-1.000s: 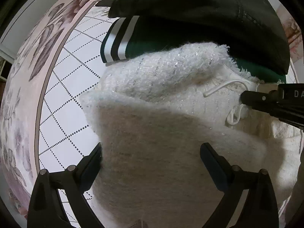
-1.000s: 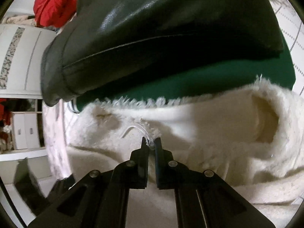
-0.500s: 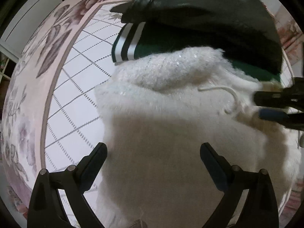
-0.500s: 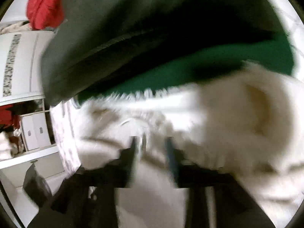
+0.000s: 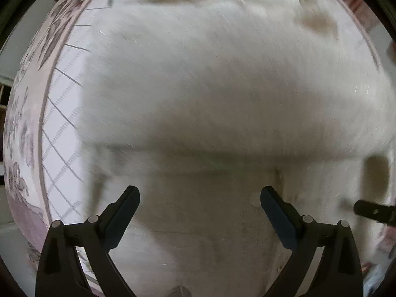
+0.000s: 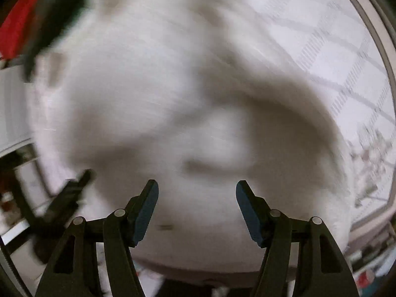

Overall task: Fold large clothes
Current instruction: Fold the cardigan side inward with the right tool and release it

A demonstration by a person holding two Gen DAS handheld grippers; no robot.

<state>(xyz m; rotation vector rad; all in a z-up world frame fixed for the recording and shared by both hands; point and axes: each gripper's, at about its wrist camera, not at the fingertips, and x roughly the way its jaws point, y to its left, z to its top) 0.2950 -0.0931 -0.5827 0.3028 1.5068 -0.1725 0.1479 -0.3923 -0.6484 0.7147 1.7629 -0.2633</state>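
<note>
Although both views are smeared by motion blur, the left gripper [image 5: 200, 195] is seen released, its two fingers [image 5: 122, 216] spread wide with nothing caught between them. A white fuzzy garment [image 5: 222, 86] is spread directly ahead of and beneath this gripper, filling nearly the whole left wrist view; a thick folded edge of it is seen as a shadowed ridge just beyond the fingertips, and a flatter layer lies under the gap between the fingers. To the left of the gripper a quilted cover [image 5: 61, 133] with a dashed diamond pattern and a floral border is shown, on which the garment rests. At the far right of the gripper, level with its fingers, a dark tip of the right gripper [image 5: 373, 213] is glimpsed over the cloth. In the right wrist view the right gripper [image 6: 197, 193] is likewise seen released, its blue-faced fingers [image 6: 146, 212] held apart and empty. The white fuzzy garment [image 6: 160, 94] is bunched ahead of and below it, a deep curved fold being cast in shadow just beyond the fingertips. Beyond and to the right of this gripper the quilted cover [image 6: 334, 57] is visible. A dark garment [image 6: 47, 24] and something red [image 6: 12, 29] are made out far ahead to its left, and the left gripper [image 6: 71, 190] is seen blurred at its left side.
</note>
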